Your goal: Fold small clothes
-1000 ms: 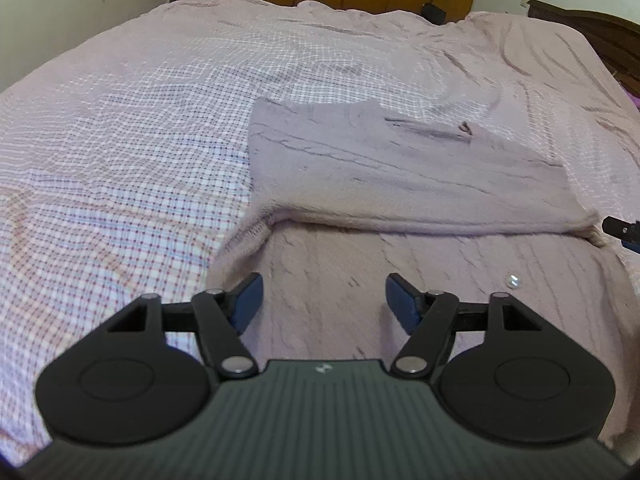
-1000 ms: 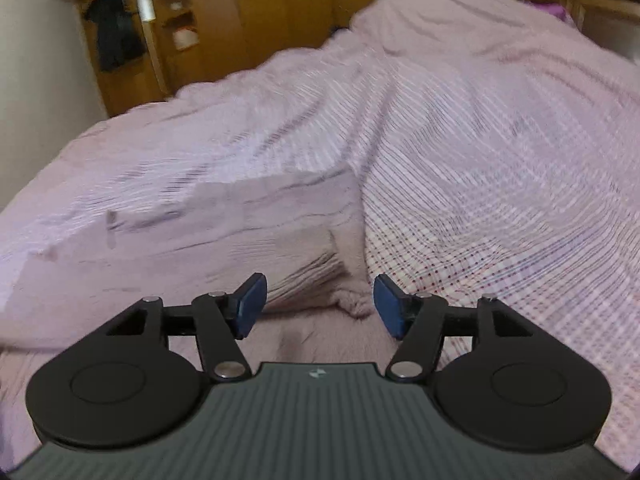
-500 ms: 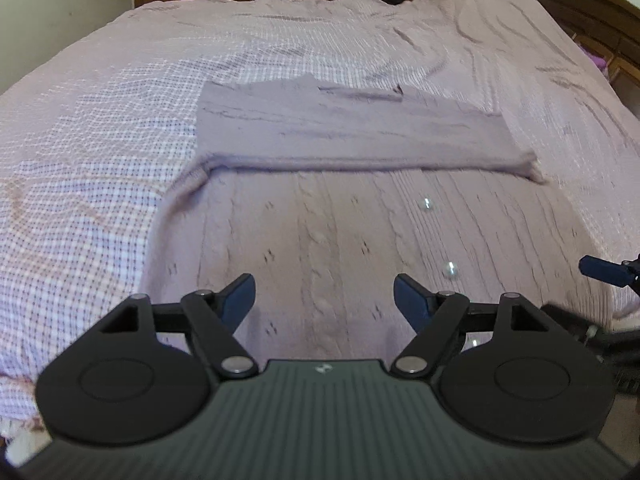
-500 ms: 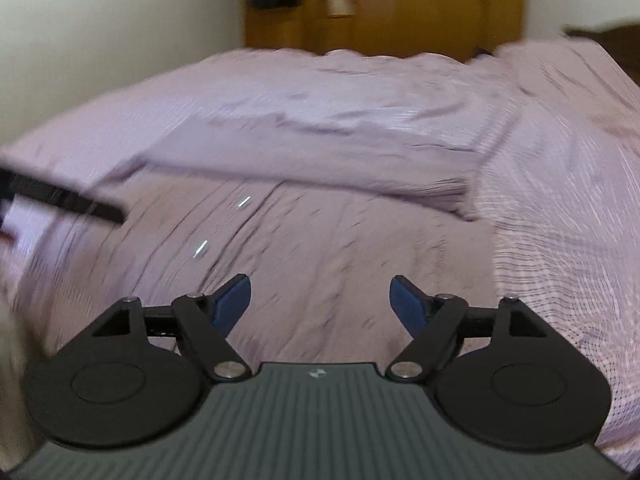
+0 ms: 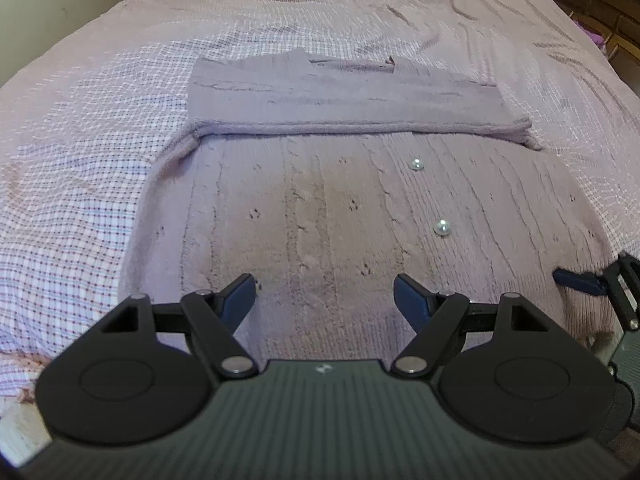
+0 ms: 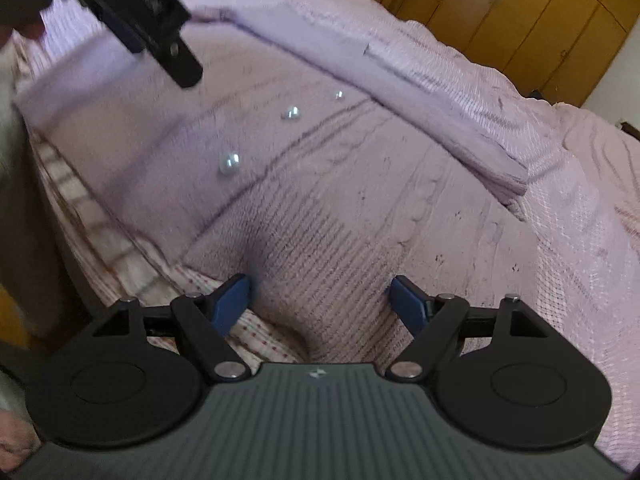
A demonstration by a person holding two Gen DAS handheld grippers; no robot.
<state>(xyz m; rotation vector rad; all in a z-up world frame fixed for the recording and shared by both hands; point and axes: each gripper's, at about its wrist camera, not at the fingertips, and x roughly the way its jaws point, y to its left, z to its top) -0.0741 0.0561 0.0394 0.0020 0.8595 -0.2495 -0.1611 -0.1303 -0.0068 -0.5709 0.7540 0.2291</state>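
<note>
A lilac cable-knit cardigan (image 5: 340,208) lies flat on a pink checked bedspread (image 5: 80,128), its far part folded into a thick band at twelve o'clock. Three pearly round buttons (image 6: 229,163) run down it. The left gripper (image 5: 324,296) and right gripper (image 6: 320,298) hover over the near hem, jaws spread, nothing pinched. Wooden wardrobes (image 6: 540,20) stand beyond.

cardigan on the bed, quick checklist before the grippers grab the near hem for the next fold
1. Left gripper open, nothing between pads: ok.
2. Right gripper open over the hem, pads not pressing the knit: ok.
3. Cardigan lies flat on the bed, far part already folded over: ok.
4. Pearl buttons face up, clear of both grippers: ok.
5. Near hem even at both corners: cannot tell, hidden under the grippers.
6. Sleeve tucked inside the fold: cannot tell.
</note>
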